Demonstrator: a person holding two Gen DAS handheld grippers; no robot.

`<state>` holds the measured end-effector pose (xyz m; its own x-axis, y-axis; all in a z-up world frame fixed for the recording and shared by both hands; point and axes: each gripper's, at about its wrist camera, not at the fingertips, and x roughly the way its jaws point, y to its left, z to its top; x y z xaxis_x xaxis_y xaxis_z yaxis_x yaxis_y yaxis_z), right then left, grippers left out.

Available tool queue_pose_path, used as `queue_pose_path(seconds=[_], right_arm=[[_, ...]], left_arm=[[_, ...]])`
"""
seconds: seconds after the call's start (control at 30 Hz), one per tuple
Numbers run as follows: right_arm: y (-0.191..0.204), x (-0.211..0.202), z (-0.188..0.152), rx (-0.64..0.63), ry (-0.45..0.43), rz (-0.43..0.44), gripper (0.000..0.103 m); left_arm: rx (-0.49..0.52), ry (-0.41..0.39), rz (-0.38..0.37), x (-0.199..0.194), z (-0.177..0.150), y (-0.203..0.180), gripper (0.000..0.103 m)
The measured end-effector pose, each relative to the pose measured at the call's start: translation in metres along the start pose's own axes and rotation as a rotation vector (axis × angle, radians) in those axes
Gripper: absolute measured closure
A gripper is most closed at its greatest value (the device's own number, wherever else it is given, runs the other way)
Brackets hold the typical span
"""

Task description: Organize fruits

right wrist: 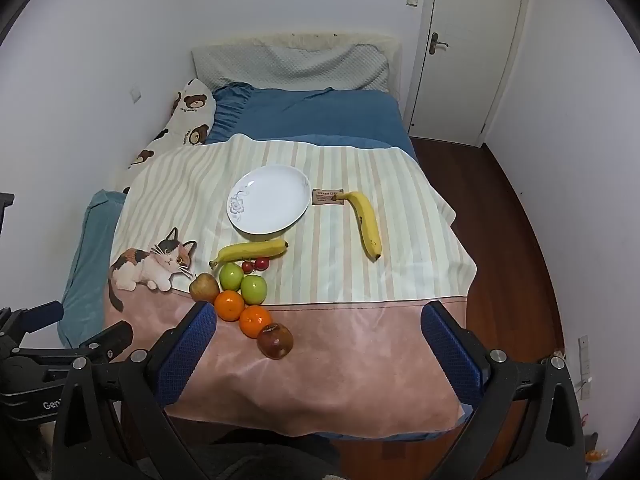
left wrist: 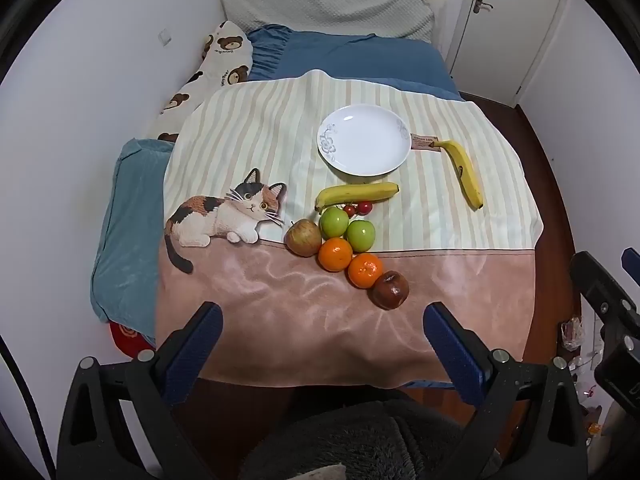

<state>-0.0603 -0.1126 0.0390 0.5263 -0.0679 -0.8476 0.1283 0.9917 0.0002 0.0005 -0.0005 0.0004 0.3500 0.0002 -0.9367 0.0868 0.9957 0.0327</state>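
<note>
A white plate (left wrist: 364, 140) (right wrist: 269, 199) lies empty on a striped cat-print cloth (left wrist: 440, 288) (right wrist: 340, 360) over a bed. In front of it lie a banana (left wrist: 356, 194) (right wrist: 250, 252), two cherries (left wrist: 359, 208), two green apples (left wrist: 347, 227) (right wrist: 242, 282), a reddish apple (left wrist: 303, 237), two oranges (left wrist: 350, 262) (right wrist: 242, 312) and a dark red apple (left wrist: 391, 290) (right wrist: 275, 341). A second banana (left wrist: 462, 172) (right wrist: 368, 224) lies right of the plate. My left gripper (left wrist: 322, 344) and right gripper (right wrist: 320, 344) are open and empty, held above the cloth's near edge.
Pillows (right wrist: 292, 66) and a blue sheet (right wrist: 320, 114) lie at the bed's far end. A bear-print pillow (left wrist: 224, 60) and a teal cushion (left wrist: 128, 224) lie along the left wall. Wooden floor (right wrist: 516, 240) and a door (right wrist: 468, 48) are to the right.
</note>
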Motion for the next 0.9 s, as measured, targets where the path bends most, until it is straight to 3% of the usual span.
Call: queue_pose_path(seconds=[0.9], right_arm=[[-0.003, -0.005, 0.002, -0.011, -0.012, -0.006, 0.0]], left_arm=[[-0.005, -0.035, -0.005, -0.011, 0.0, -0.006, 0.0]])
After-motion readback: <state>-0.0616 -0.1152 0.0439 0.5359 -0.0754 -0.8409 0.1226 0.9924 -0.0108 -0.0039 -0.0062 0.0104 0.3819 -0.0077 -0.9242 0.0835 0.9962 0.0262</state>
